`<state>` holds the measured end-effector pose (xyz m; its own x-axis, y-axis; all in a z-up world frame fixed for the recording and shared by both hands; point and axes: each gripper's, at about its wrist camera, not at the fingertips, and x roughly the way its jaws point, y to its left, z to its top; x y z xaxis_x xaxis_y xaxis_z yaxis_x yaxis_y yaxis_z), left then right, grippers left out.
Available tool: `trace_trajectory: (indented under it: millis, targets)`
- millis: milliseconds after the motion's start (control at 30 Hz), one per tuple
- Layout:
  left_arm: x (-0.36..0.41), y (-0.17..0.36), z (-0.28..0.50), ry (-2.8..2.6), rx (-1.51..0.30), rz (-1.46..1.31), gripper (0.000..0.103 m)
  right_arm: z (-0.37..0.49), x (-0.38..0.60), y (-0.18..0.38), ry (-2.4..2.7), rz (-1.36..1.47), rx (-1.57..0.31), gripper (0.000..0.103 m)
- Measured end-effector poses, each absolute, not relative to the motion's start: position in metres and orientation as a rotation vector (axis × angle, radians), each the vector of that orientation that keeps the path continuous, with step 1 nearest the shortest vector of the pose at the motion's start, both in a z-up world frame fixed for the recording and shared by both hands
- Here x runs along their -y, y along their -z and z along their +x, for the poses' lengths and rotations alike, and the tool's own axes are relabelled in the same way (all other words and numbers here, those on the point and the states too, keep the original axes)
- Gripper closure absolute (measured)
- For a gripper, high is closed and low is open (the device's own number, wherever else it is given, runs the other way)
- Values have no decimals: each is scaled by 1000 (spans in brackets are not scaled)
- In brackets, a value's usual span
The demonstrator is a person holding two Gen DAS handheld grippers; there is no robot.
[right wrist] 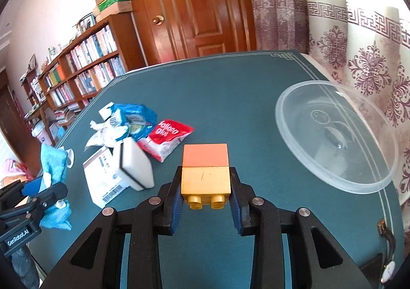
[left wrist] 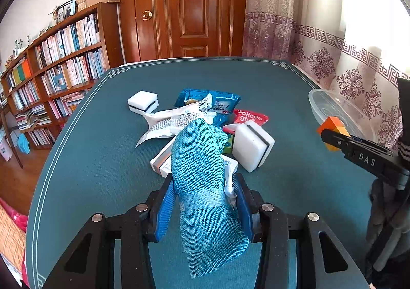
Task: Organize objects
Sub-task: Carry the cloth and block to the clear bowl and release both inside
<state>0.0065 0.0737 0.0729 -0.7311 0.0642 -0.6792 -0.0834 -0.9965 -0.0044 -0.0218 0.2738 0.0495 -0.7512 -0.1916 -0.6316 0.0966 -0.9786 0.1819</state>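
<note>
My left gripper is shut on a blue mesh pouch, held above the green table; the same pouch shows at the left of the right wrist view. My right gripper is shut on a yellow and orange toy brick block, also lifted off the table. That block appears at the right of the left wrist view, next to a clear plastic bowl. On the table lies a pile: a white box, two white sponge blocks, a red glue packet and a blue wrapper.
The green table has a white border line near its edges. A bookshelf stands at the left, a wooden door behind, and patterned curtains at the right. The clear bowl sits close to the table's right edge.
</note>
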Motion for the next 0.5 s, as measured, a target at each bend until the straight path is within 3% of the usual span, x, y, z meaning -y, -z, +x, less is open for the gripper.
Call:
trace_trajectory:
  millis: [500]
  targets:
    - [-122, -88, -13, -2750, -94, -1037, 56, -48, -383, -48, 3086, 1122, 345, 70]
